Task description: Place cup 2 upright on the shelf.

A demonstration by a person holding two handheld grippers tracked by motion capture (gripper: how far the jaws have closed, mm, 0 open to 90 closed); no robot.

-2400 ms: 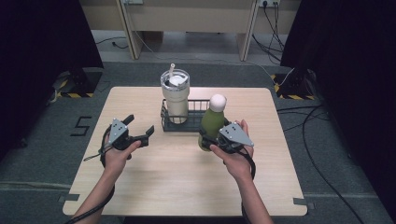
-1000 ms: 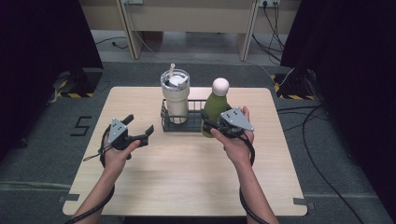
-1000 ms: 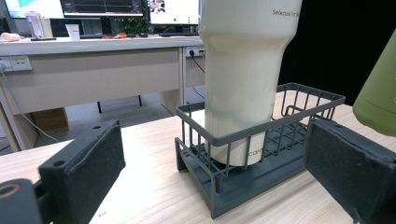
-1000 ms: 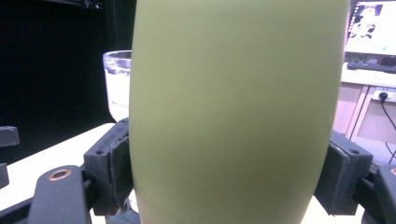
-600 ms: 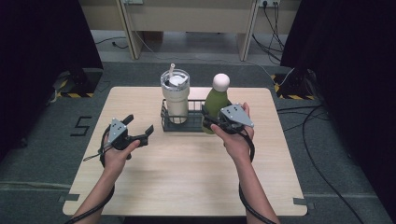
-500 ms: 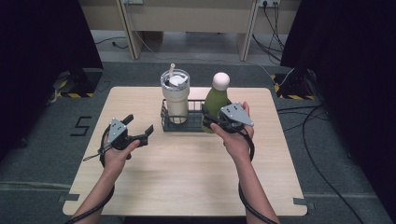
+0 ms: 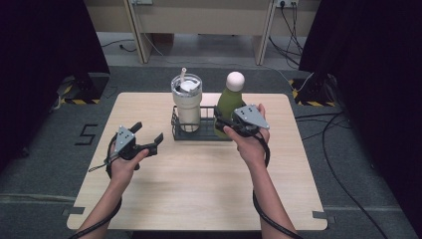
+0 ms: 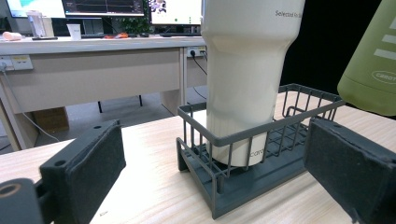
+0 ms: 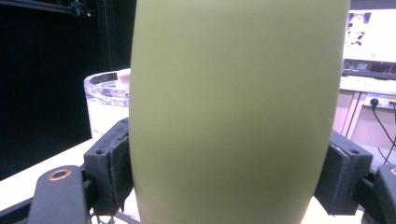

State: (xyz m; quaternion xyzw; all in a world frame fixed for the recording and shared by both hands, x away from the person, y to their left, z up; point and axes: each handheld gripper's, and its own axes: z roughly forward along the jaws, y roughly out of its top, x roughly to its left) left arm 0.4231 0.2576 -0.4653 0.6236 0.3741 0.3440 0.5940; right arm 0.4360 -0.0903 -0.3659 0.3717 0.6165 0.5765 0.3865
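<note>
Right tool (image 7: 226, 121) is clamped on the green bottle (image 7: 227, 106), and I can see both pads pressed against its sides in the right gripper view, one pad (image 9: 114, 165) at the left and the other at the right of the green wall. That bottle (image 9: 236, 112) is upright, white cap on top, and it sits over the right end of the dark wire rack (image 7: 199, 133) at the far middle of the table (image 7: 199, 194). From the left gripper view its rounded bottom (image 8: 373, 70) is above the rack's rim, clear of the rack floor, so I'm holding it in the air, not resting it.

Left tool (image 7: 147, 137) is wide open and holding nothing, low over the table on the left, near side of the rack. Its two black pads frame the rack (image 8: 261, 154) in its own camera, one pad (image 8: 93, 158) at the left and one at the right.

In the rack's left compartment stands the cream tumbler (image 7: 186, 102), upright, with a clear lid and a straw. Tumbler and bottle are just beside each other; I can't tell whether they touch.
</note>
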